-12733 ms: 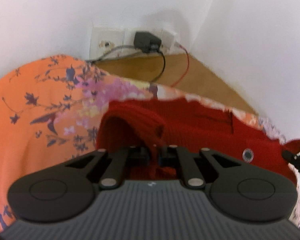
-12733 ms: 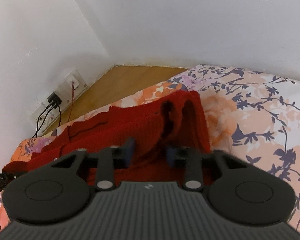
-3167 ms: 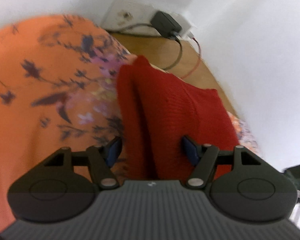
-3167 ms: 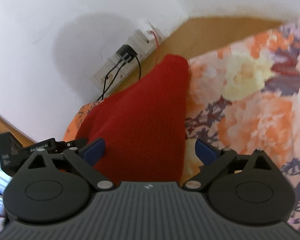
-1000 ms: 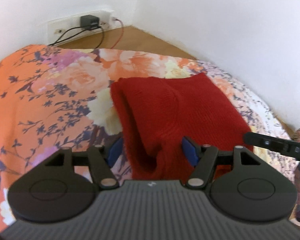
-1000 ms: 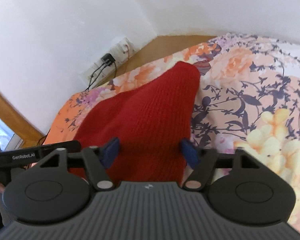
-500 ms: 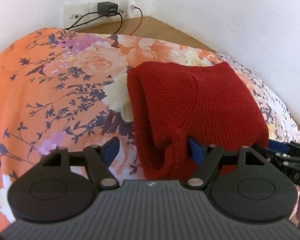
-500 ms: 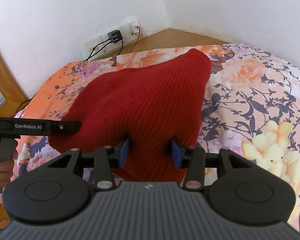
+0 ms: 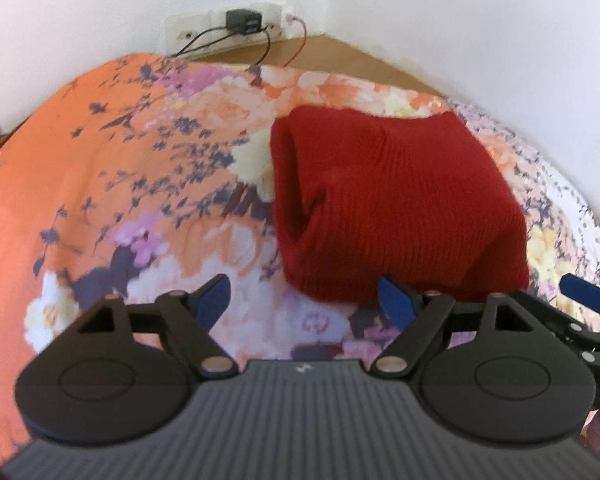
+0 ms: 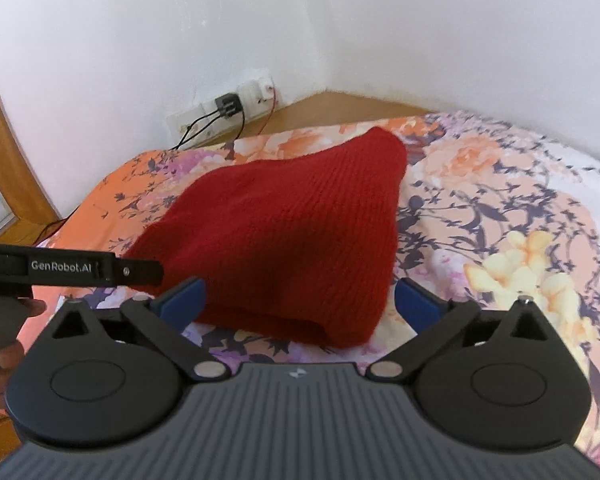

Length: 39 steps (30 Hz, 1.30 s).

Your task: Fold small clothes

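Letting go is the step now, I think: both tongs have just been opening, and nothing is pinched. The left tongs point(image 9: 304, 298) stand open over the flowery orange bed sheet point(image 9: 112, 152), just beside the folded red knitted jumper point(image 9: 388, 208). The right tongs point(image 10: 298, 300) gape wide around its near edge without pressing it. Pull both straight back so no pad drags the wool. The jumper's long side runs away toward the white wall socket strip point(image 10: 224, 114), narrow end farthest.
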Each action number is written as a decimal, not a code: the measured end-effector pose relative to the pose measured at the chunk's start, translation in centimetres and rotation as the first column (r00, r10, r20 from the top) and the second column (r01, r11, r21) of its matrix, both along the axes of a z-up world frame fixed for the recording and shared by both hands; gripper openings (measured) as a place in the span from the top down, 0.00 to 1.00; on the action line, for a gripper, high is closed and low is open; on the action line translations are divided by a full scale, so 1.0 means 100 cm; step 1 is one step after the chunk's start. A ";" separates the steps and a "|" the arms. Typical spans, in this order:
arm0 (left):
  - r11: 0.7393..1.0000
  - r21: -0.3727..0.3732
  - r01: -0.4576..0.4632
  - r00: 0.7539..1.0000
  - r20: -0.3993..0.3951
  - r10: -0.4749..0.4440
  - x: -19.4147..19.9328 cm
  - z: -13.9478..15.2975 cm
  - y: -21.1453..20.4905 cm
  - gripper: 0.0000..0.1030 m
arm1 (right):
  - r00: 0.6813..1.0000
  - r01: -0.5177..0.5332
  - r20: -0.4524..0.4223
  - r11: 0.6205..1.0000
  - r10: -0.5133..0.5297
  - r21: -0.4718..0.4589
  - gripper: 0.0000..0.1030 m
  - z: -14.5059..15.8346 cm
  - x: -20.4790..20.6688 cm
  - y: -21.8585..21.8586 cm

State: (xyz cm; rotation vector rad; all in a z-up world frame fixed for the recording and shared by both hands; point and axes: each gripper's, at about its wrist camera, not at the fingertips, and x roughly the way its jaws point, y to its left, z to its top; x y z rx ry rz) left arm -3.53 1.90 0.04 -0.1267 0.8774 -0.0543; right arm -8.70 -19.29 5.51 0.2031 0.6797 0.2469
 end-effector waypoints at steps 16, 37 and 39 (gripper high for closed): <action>0.997 0.074 0.006 0.999 -0.051 -0.002 -0.017 -0.021 -0.028 0.20 | 0.994 0.039 -0.107 0.999 -0.038 0.011 0.00 -0.020 -0.018 -0.007; 0.996 0.088 0.031 0.998 -0.048 -0.027 -0.016 -0.020 -0.033 0.20 | 0.993 0.026 -0.119 1.000 -0.025 0.008 0.00 -0.021 -0.013 -0.007; 0.996 0.088 0.031 0.999 -0.047 -0.027 -0.016 -0.020 -0.033 0.20 | 0.993 0.024 -0.118 1.000 -0.023 0.007 0.00 -0.021 -0.013 -0.007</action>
